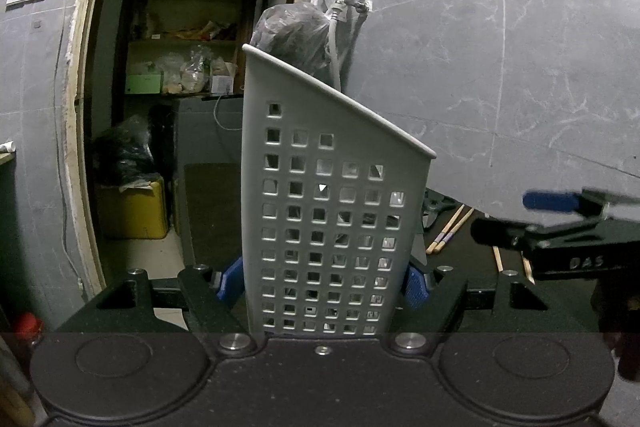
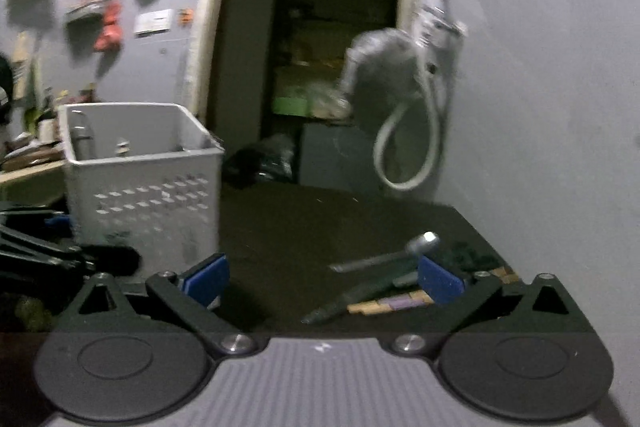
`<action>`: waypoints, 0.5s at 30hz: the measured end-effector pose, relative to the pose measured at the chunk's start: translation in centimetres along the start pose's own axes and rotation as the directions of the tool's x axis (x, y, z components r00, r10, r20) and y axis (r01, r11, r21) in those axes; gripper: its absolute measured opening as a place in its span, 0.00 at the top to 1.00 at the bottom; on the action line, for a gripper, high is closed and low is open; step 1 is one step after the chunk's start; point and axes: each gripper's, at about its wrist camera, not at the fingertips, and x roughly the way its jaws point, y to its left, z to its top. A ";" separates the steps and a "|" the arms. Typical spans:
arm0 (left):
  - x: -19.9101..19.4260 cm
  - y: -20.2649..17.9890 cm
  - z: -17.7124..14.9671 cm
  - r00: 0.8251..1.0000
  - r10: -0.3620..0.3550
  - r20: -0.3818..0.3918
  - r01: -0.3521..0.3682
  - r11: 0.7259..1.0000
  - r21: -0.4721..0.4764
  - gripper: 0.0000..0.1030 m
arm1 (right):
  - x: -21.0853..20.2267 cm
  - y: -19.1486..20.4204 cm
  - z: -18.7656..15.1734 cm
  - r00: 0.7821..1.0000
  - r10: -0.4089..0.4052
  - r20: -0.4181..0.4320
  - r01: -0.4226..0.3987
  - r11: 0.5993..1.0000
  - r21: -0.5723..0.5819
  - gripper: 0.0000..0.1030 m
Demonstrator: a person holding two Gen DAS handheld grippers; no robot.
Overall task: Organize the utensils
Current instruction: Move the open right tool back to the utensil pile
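My left tongs (image 1: 322, 283) squeeze the gray basket (image 1: 328, 211) with the little square holes, one blue pad on each side. The basket stands up on the dark table (image 2: 304, 227), with a few things poking up inside it. My right tongs (image 2: 322, 281) are wide open and hold nothing. Just past them on the table lie a metal spoon (image 2: 384, 255), a dark tool and some chopsticks (image 2: 394, 303). The right tongs show at the edge of my left view too.

holder (image 1: 332, 211): 1 | chopsticks (image 1: 448, 231): 2 pairs | claw (image 2: 324, 281): 2
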 end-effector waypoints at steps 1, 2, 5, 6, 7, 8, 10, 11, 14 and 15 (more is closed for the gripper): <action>0.0 0.0 0.0 1.000 0.001 0.000 -0.001 1.000 -0.001 0.25 | 0.2 -0.2 -0.5 1.000 -0.023 -0.010 0.023 1.000 0.021 0.00; 0.0 0.0 -0.1 1.000 0.002 0.000 -0.002 1.000 -0.003 0.25 | 0.2 -0.5 -1.0 0.999 -0.047 -0.022 0.048 0.998 0.038 0.00; -0.1 -0.1 0.0 1.000 0.004 0.001 -0.004 1.000 -0.006 0.25 | 0.8 -0.9 -1.8 0.994 -0.092 -0.065 0.096 0.993 0.067 0.00; -0.1 -0.1 -0.1 1.000 0.004 0.001 -0.004 1.000 -0.006 0.25 | 1.0 -0.9 -2.0 0.992 -0.097 -0.084 0.103 0.992 0.069 0.00; -0.1 -0.2 -0.1 1.000 0.004 0.001 -0.004 1.000 -0.007 0.25 | 1.1 -1.0 -2.1 0.990 -0.099 -0.101 0.106 0.992 0.073 0.00; -0.1 -0.2 -0.1 1.000 0.004 0.001 -0.004 1.000 -0.007 0.25 | 1.2 -1.1 -2.0 0.989 -0.099 -0.106 0.108 0.991 0.079 0.00; -0.1 -0.2 -0.1 1.000 0.003 0.001 -0.003 1.000 -0.007 0.25 | 1.3 -1.3 -2.2 0.989 -0.106 -0.106 0.116 0.989 0.088 0.00; -0.2 -0.1 -0.1 1.000 0.003 0.002 -0.003 1.000 -0.007 0.25 | 1.4 -1.4 -2.2 0.988 -0.106 -0.113 0.117 0.989 0.092 0.00; -0.2 -0.2 -0.1 1.000 0.002 0.001 -0.002 1.000 -0.007 0.25 | 1.8 -1.6 -2.0 0.985 -0.110 -0.135 0.125 0.987 0.105 0.00; -0.2 -0.1 -0.1 1.000 0.003 0.001 -0.003 1.000 -0.007 0.25 | 2.0 -1.7 -1.8 0.983 -0.113 -0.141 0.129 0.985 0.110 0.00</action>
